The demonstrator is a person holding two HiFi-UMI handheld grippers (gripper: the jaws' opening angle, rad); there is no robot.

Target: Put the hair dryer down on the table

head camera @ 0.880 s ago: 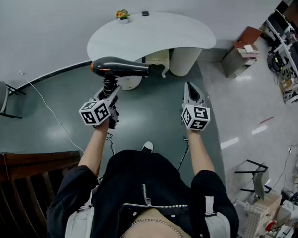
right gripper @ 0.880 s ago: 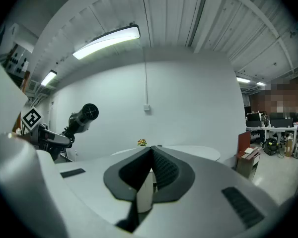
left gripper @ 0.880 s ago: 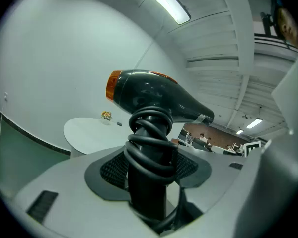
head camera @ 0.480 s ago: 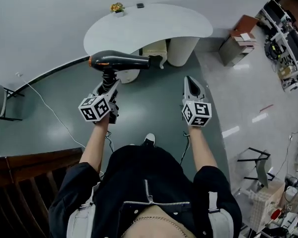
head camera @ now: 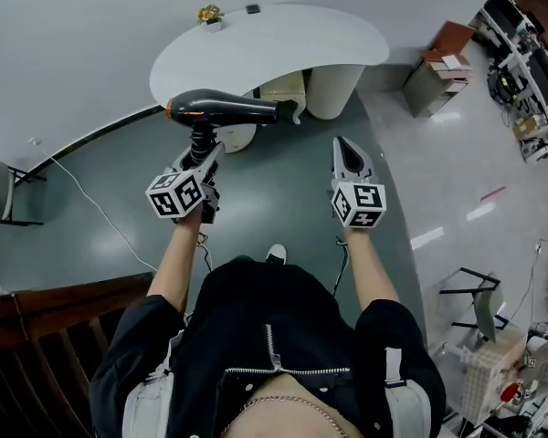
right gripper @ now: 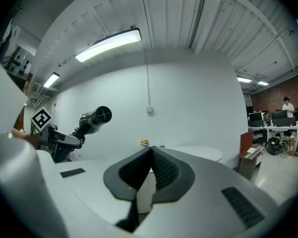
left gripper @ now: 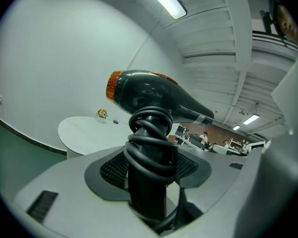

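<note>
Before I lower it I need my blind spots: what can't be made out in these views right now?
- Cable end and plug of the black hair dryer with orange rear: in the left gripper view the cable coils round the handle, then drops out of sight between the left tool's jaws.
- Small dark object on the white curved table: too small in the head view to identify.
- White pedestals: head view, partly under the tabletop and behind the dryer's nozzle.

Place: open-plan office or lab
Desks (head camera: 530,71): crowded with gear, far right
Ceiling (right gripper: 188,14): ribbed, with strip light (right gripper: 107,43)
Floor (head camera: 457,181): polished, grey
Table (head camera: 283,48): white, curved, by wall (head camera: 73,44)
</note>
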